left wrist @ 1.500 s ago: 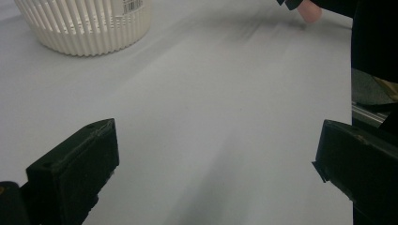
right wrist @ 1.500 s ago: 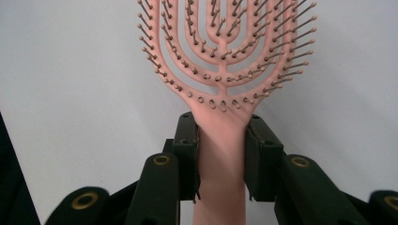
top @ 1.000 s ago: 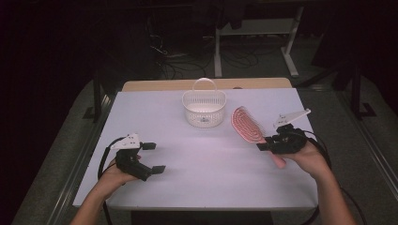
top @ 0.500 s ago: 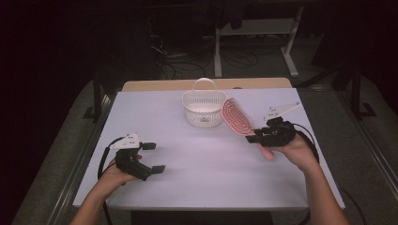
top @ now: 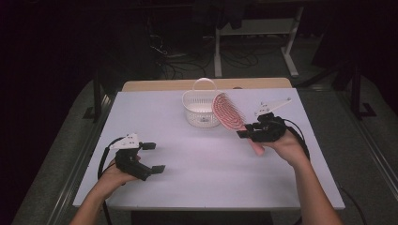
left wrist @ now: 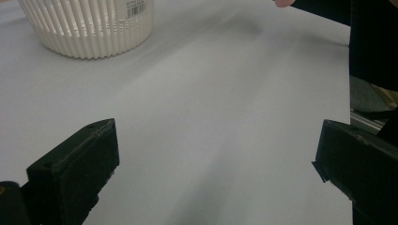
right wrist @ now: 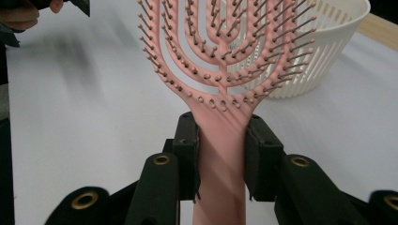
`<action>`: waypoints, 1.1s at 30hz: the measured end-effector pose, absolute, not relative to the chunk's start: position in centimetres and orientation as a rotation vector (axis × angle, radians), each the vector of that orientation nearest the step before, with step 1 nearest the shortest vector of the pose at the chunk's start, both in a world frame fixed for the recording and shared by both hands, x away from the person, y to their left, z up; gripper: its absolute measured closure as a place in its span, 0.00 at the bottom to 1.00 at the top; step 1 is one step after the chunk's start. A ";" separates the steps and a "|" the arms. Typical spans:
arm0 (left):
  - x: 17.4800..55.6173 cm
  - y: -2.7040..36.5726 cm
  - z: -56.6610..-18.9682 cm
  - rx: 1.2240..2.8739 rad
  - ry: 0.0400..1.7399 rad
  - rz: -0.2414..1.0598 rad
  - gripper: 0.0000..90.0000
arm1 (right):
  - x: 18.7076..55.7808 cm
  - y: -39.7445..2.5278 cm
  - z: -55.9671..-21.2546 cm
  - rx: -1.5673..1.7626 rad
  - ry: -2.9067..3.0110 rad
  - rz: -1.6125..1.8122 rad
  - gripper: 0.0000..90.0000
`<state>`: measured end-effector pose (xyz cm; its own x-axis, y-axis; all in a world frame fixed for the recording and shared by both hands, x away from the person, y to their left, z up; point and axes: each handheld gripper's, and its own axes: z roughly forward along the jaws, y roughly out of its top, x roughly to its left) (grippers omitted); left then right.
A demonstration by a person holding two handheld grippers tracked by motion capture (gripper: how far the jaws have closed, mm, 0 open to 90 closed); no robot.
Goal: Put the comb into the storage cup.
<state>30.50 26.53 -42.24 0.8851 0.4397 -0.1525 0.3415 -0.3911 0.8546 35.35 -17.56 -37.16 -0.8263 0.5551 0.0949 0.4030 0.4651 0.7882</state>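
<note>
Tabletop (top: 197, 168), white and broad, is spread under everything, with a white slatted basket (top: 201, 108) set near its far edge, upright, handle raised. A pink hairbrush (top: 228, 112) is held off the surface just beside the basket's right rim, its bristled head tilted up and toward the basket; in the right gripper view the handle (right wrist: 220, 154) is seen pinched between the two black jaws just below the head, bristles facing the camera. The step in hand is judged to be the carrying of the brush to the basket, with the placing itself not yet done. The next move is judged to call for the head to be brought over the rim and lowered inside before the jaws are parted, so that the basket is not knocked or tipped. The right gripper (top: 247, 132) is held raised, pointed left toward the basket, with the forearm angled in from the lower right. The left gripper (top: 155, 157) is rested low near the table's near left corner, jaws spread wide with nothing between them, well apart from the basket.
</note>
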 end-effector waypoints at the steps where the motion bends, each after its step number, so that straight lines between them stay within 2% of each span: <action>1: 30.5 26.5 -42.3 2.016 0.565 0.119 0.00 | 35.4 -17.4 -37.1 0.837 2.536 1.297 0.76; 19: 31.9 26.0 -41.4 1.997 0.579 0.095 0.00 | 36.4 -14.4 -36.6 0.748 2.523 1.369 0.76; 33: 34.2 24.0 -38.5 1.994 0.524 0.132 0.00 | 36.7 -12.7 -36.3 0.692 2.516 1.408 0.76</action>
